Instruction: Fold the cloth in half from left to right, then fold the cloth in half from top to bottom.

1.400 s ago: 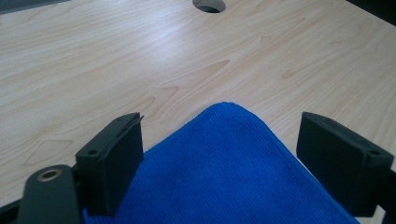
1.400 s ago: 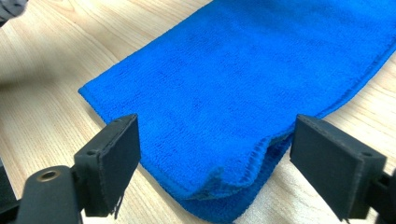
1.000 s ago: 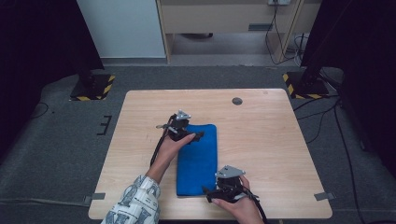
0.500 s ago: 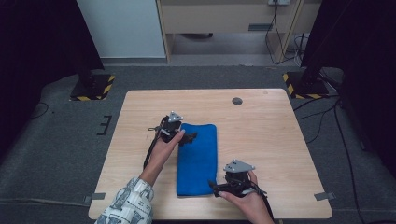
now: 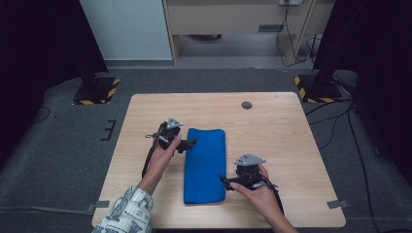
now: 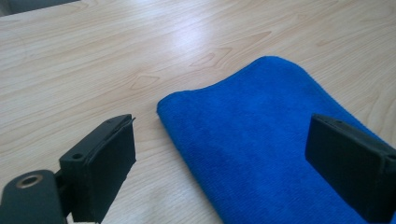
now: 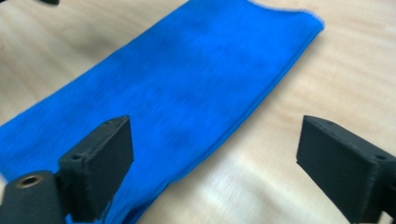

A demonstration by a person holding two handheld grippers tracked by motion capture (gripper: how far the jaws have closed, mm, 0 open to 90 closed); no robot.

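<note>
Both tongs have drawn off the blue cloth [image 5: 205,165]; jaws spread wide

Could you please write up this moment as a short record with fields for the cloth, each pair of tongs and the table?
cloth: blue towel, folded into a long strip, flat on the table
left tongs: jaws open, at the towel's far left corner
right tongs: jaws open, at the towel's right edge near the person
table: light wood, dark round mark near far edge
</note>
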